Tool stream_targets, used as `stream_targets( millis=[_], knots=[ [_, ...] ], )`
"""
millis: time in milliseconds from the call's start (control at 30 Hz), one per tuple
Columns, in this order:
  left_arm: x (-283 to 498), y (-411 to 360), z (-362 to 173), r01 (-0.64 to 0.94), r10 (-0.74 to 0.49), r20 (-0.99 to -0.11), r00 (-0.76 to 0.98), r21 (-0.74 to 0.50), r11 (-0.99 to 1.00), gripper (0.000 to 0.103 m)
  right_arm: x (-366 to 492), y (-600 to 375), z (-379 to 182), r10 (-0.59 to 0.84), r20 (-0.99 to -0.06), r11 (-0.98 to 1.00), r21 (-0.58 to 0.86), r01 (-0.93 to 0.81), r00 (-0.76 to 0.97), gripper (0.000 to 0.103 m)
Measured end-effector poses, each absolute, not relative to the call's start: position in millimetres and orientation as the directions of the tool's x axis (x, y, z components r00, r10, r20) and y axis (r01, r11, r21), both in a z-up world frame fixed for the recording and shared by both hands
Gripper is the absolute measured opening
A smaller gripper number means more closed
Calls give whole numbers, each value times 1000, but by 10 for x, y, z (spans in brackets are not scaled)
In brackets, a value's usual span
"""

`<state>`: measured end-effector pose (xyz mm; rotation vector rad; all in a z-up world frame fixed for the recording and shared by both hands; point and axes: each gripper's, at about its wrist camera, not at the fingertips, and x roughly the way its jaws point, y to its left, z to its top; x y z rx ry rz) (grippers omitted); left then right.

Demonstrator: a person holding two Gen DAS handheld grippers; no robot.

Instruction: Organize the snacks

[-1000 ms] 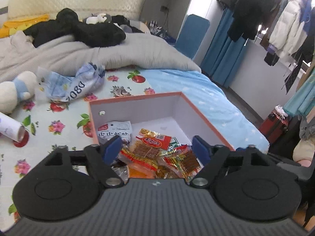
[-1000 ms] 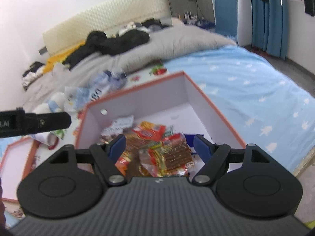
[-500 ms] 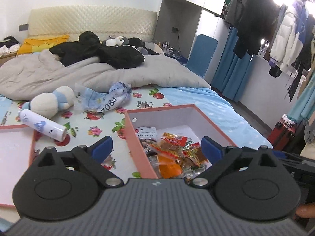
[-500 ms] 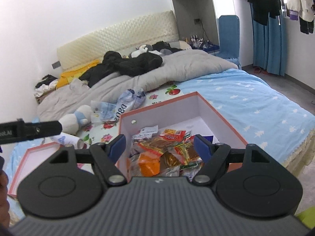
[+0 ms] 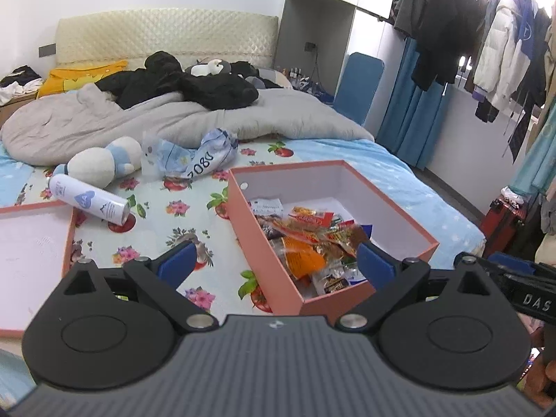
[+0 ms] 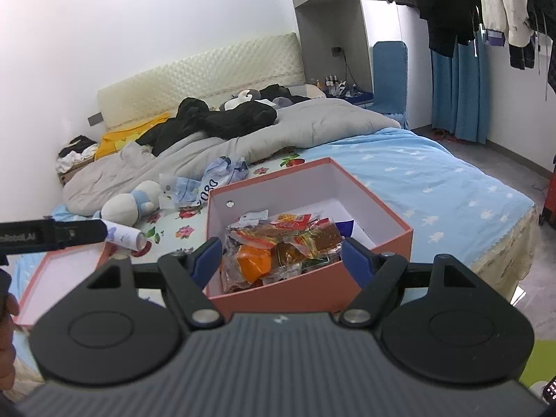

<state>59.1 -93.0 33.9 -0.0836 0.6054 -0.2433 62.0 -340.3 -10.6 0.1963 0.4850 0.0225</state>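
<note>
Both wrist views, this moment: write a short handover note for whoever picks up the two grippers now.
Left gripper: open, nothing between its jaws, which have just been opening.
Right gripper: open, empty.
Snack packets lie heaped inside the orange box on the bed. The box lid lies apart, left of the box, inner side up.
Done: snacks appear gathered in the box; no loose packets are clearly visible.
Left, probably: fit the lid. The spray can, plush toy and crumpled bag look unrelated.
</note>
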Motion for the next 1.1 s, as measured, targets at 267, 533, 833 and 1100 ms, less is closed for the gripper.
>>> stream_targets(
  millis=[267, 533, 833, 1100],
  knots=[
    [666, -1004, 206, 181, -216, -565, 796, -119, 976, 100, 656, -3413, -209, 69, -465, 979, 202, 30, 883, 77],
    [709, -954, 197, 160, -205, -568, 797, -129, 979, 101, 642, -3440, -223, 59, -467, 979, 202, 41, 882, 77],
    [707, -847, 248, 142, -192, -587, 786, -131, 981, 101, 655, -3433, -202, 74, -477, 977, 212, 33, 876, 77],
    [667, -813, 249, 145, -198, -599, 776, -137, 980, 101, 670, -3378, -171, 83, -472, 977, 210, 21, 878, 77]
  ],
)
